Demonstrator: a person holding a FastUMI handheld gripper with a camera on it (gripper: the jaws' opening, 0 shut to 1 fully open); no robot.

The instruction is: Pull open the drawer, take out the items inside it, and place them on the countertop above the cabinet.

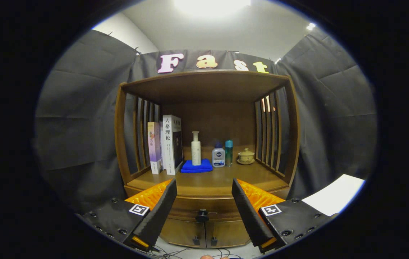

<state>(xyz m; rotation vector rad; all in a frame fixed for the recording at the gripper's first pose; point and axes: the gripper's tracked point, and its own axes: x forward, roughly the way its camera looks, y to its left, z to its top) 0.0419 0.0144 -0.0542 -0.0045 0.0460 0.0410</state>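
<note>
The gripper is hovering in front of the cabinet, its fingers standing wide apart and holding nothing. The drawer is sitting closed, its dark knob showing between the fingers, below the desk.

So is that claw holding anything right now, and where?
Nothing. The claw is open, its fingers apart in front of the cabinet, with the drawer knob showing between them, untouched.

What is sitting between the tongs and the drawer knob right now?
Nothing visible. The tongs are open and the drawer knob sits in the gap between the fingers, just ahead, with bare drawer front around it. The bottles and books stand farther back on the countertop.
</note>
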